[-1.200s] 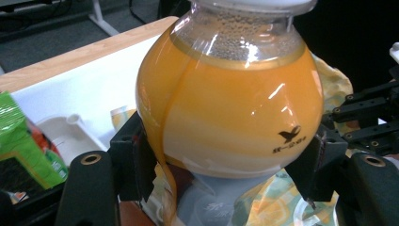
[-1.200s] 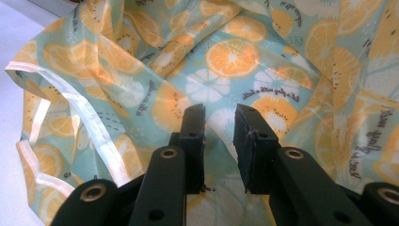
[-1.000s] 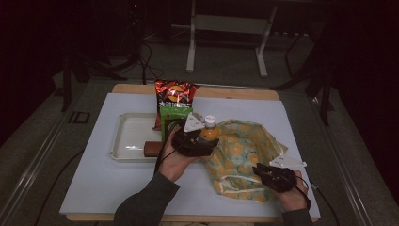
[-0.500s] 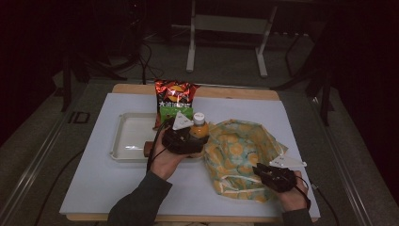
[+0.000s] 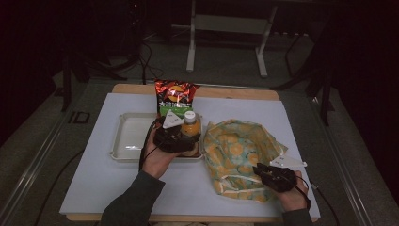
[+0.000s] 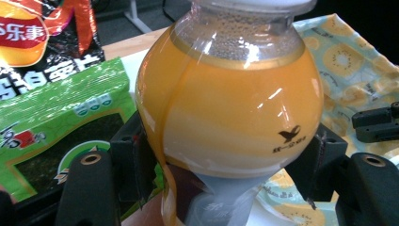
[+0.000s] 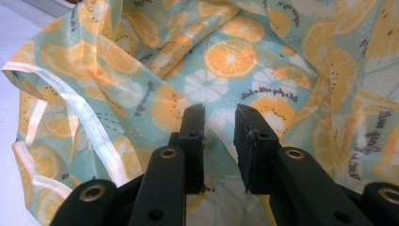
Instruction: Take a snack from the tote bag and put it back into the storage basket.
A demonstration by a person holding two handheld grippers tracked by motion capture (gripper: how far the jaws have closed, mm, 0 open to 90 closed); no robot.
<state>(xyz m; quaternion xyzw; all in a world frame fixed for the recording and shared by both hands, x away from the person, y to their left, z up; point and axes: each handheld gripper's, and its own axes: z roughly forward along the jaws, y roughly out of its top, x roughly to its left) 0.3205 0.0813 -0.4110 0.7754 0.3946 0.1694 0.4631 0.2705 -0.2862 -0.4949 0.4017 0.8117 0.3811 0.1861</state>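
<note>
Bottle [image 6: 226,108] bottom hidden between left gripper [image 6: 226,174] pads.

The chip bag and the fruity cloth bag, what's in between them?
In the high view, the orange juice bottle, clamped in the left gripper, sits between the chip bag and the fruit-print bag.
</note>
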